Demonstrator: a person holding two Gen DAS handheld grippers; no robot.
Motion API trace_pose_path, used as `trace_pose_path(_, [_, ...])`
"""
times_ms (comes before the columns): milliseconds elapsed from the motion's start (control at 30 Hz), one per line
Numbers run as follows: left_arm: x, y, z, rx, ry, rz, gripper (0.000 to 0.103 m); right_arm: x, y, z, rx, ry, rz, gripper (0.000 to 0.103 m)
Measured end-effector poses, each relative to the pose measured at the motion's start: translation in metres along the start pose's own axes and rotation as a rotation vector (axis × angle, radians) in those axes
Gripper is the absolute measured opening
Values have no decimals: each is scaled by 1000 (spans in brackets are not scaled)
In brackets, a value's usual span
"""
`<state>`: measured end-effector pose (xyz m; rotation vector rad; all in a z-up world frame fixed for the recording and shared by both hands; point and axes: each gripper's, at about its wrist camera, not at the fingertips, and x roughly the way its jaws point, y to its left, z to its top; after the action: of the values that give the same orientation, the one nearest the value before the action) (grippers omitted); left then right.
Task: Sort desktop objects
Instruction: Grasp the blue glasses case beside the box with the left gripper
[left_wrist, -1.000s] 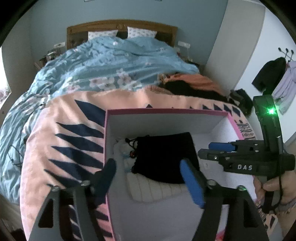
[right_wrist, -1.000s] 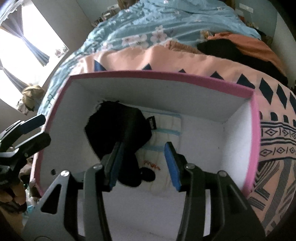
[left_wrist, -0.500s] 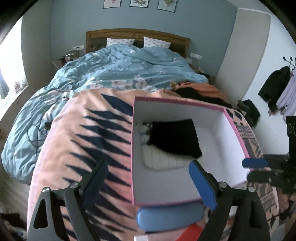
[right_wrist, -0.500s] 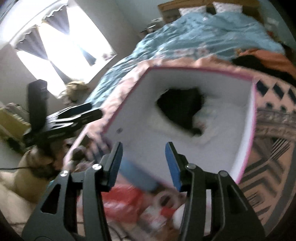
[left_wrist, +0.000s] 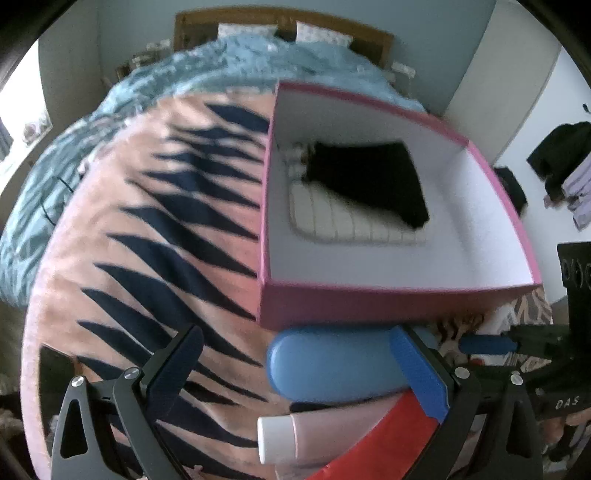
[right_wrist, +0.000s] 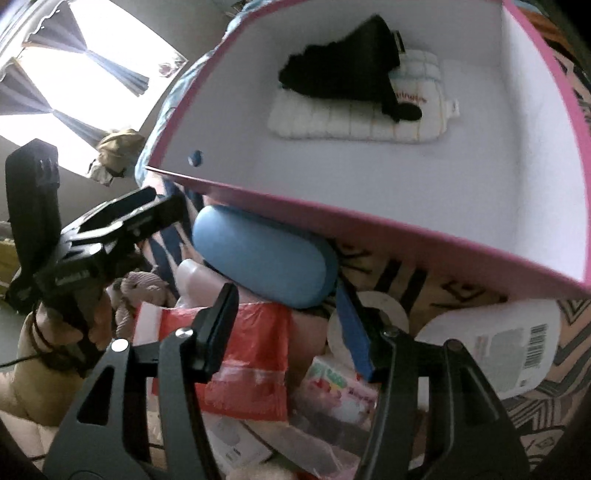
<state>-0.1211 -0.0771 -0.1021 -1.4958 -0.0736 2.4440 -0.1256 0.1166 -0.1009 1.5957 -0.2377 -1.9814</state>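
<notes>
The pink box (left_wrist: 388, 299) stood on the peach blanket with dark blue spikes (left_wrist: 147, 236), and I take this box as the landmark. Inside it, near the far left corner, a white quilted pouch (left_wrist: 354, 221) lay flat on the floor of the box, and a black cloth pouch (left_wrist: 373, 177) lay on top of it, partly covering it. The other part of the box floor was bare white.

Just in front of the near wall of the box lay the blue oval case (left_wrist: 332, 365), almost touching the wall. In front of the case, further from the box, were a pink tube with a white cap (left_wrist: 310, 435) and a red plastic bag (right_wrist: 255, 354). To the right of the case, also in front of the box, a white bottle with a barcode label (right_wrist: 509, 347) lay on its side, and a white roll of tape (right_wrist: 369, 314) was between it and the case. A packet with a colourful print (right_wrist: 332, 391) lay nearest to the camera.

The left gripper (left_wrist: 306, 373) was before the near left corner of the box, its jaws wide apart and holding nothing; its right finger (left_wrist: 417, 373) crossed in front of the blue case. The right gripper (right_wrist: 291, 325) was above the pile in front of the box, its jaws also apart and empty.
</notes>
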Motion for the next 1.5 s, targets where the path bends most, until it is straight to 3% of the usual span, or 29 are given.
trace_pose_path(500, [33,5,-5,-7,109,-59,100,32,-16,3,133,17,10,57])
trace_pose_path(667, [39,5,-5,-8,139,-96,89,38,-16,5,134,21,16,57])
trace_pose_path(867, [41,1,-8,-20,159,-147,85,39,-16,8,127,18,23,54])
trace_pose_path(1500, [25,-13,-3,-19,145,-135,84,26,-18,9,118,5,37,54])
